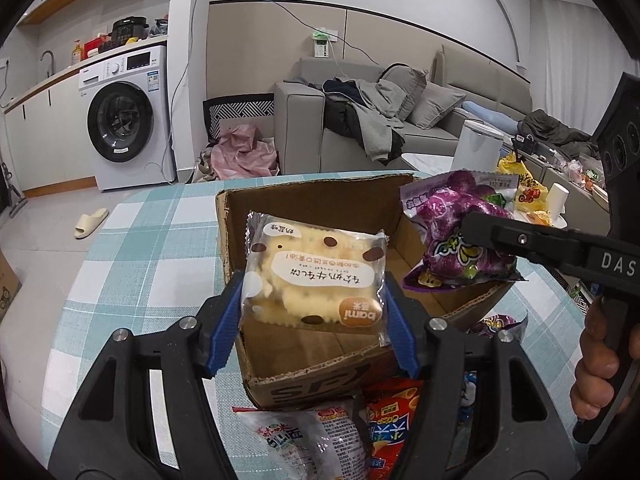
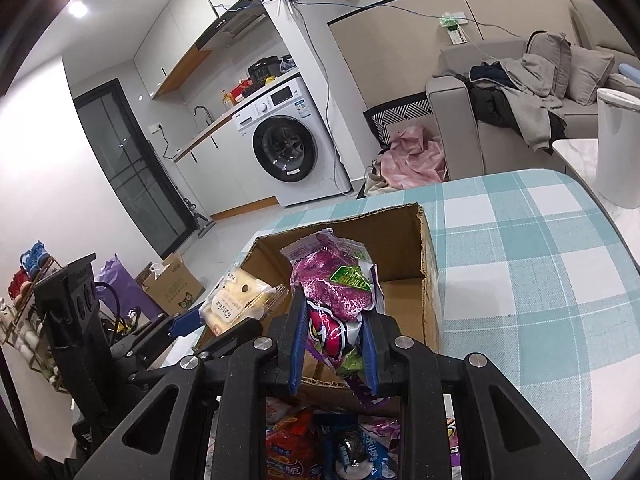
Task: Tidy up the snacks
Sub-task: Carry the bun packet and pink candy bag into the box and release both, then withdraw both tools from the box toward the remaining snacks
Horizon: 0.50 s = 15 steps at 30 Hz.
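Nearest, loose snack packs [image 1: 320, 436] lie on the checked bench [image 1: 132, 264]. Left gripper [image 1: 314, 320], fingers clamped on the cake pack [image 1: 316, 276], holds it flat over the box [image 1: 320, 376], print upside down. Right gripper [image 2: 334, 354], fingers pinched on the purple bag [image 2: 340, 292], holds it upright, long axis vertical, above the box's far side.

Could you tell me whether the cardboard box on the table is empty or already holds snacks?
Empty: the cardboard box shows only bare floor; both snack packets are held above it.
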Available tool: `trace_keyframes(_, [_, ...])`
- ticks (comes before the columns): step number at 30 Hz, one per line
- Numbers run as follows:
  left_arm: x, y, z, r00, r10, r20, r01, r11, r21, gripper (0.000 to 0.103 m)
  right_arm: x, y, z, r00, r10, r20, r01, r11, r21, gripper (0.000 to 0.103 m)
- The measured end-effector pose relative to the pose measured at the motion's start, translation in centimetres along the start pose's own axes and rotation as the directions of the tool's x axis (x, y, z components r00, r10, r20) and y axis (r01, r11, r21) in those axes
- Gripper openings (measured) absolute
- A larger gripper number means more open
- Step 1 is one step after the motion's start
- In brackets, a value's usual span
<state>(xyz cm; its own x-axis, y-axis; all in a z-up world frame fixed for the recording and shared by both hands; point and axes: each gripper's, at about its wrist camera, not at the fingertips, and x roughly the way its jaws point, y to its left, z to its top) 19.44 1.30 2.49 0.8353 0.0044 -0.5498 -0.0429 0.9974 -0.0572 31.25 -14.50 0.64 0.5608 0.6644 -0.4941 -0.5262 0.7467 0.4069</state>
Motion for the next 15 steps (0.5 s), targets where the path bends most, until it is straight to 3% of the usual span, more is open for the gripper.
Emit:
trace_keyframes(10, [-0.2,0.3,0.4,1.0,0.0,-0.017,-0.001,1.0,-0.009,0.063,0.6,0.1,-0.3,0.999,0.038,-0.025,-0.038,0.999,0.026,0.024])
trace_keyframes(13, [-0.6,0.3,0.4,1.0,0.001,-0.014,-0.001,1.0,-0.013,0.069,0.2,0.4,-0.2,0.999,0.043,-0.007,-0.043,0.999,0.008,0.038])
trace_keyframes(15, [-1.1,0.1,0.4,1.0,0.005,-0.016,-0.005,1.0,-0.008,0.073,-0.3,0.5,-0.1,0.999,0.038,0.012,-0.037,0.999,-0.007,0.053])
